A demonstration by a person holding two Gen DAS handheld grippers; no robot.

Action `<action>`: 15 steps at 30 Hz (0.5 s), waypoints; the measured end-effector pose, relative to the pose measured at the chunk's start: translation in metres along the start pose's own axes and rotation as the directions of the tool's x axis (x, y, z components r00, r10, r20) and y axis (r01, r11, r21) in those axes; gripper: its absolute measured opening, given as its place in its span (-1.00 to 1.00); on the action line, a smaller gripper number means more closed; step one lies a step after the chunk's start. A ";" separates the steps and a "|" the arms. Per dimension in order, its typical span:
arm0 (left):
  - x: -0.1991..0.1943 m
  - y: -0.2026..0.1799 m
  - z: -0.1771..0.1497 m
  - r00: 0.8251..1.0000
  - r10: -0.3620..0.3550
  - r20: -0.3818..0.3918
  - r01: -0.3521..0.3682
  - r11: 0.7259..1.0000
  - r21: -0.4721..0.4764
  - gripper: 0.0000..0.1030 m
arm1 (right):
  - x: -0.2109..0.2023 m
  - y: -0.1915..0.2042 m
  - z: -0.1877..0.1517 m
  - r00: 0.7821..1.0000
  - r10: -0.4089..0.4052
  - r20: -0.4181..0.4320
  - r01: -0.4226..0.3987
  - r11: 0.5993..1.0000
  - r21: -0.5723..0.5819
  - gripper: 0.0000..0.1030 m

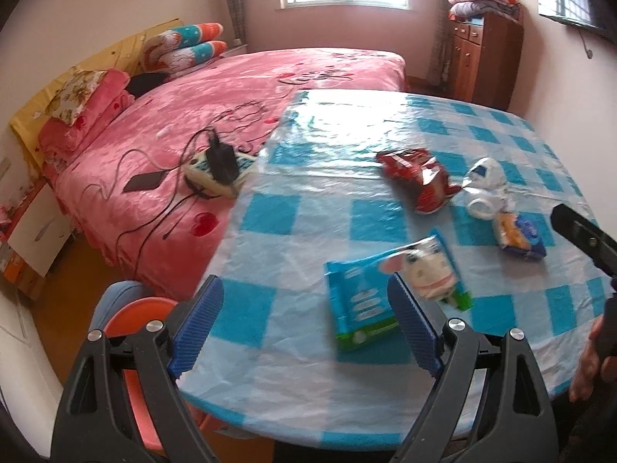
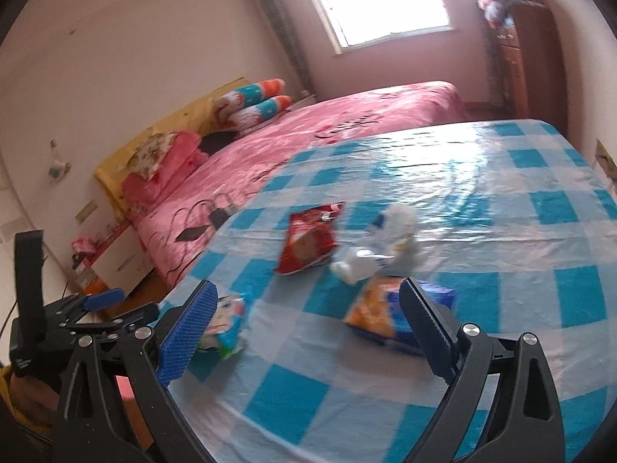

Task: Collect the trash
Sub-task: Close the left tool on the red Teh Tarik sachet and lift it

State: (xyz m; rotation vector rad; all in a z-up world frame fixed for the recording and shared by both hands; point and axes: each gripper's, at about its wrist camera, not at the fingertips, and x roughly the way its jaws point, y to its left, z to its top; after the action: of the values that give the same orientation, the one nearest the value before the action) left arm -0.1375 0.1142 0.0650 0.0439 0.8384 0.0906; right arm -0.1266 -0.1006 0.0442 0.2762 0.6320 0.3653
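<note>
Table cover [image 1: 385, 146]: we see glossy plastic sheeting, wrinkled, with strong window glare.
Red snack bag [image 1: 418, 183]: we see shiny crinkled foil-like film.
Blue-green wrapper [image 1: 362, 305]: we note smooth printed plastic film.
White wrapper [image 1: 486, 191]: we note crumpled glossy film.
Fingers [image 1: 200, 328]: we see blue ribbed pads, matt; black matt plastic arms with bright metal rivets.
Bed cover [image 1: 239, 88]: we see plush cloth with a soft sheen.
Cabinet [image 1: 486, 58]: we note reddish-brown wood, semi-gloss.
</note>
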 end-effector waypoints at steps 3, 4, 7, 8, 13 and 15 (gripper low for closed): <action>0.002 -0.013 0.010 0.999 -0.053 -0.009 0.053 0.999 0.001 0.69 | 0.001 -0.017 0.002 0.999 -0.042 -0.014 0.043 0.998 0.040 0.83; 0.003 -0.016 0.013 0.998 -0.067 -0.013 0.067 0.998 -0.003 0.69 | 0.002 -0.022 0.002 0.998 -0.052 -0.020 0.053 0.997 0.051 0.83; 0.009 -0.027 0.026 0.990 -0.134 -0.036 0.133 0.991 -0.031 0.69 | 0.005 -0.038 0.003 0.996 -0.075 -0.045 0.079 0.993 0.083 0.83; 0.012 -0.031 0.031 0.986 -0.158 -0.043 0.157 0.987 -0.041 0.69 | 0.006 -0.042 0.003 0.996 -0.079 -0.051 0.084 0.992 0.091 0.83; 0.037 -0.057 0.056 0.967 -0.242 -0.085 0.236 0.969 -0.078 0.69 | 0.013 -0.059 0.004 0.991 -0.096 -0.098 0.107 0.987 0.118 0.83; 0.055 -0.066 0.067 0.958 -0.264 -0.114 0.253 0.962 -0.104 0.69 | 0.016 -0.063 0.004 0.990 -0.088 -0.114 0.102 0.987 0.127 0.83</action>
State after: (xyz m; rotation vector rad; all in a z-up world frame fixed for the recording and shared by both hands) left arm -0.0475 0.0536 0.0641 -0.1564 0.9596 -0.1173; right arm -0.0968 -0.1516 0.0158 0.3539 0.7750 0.2478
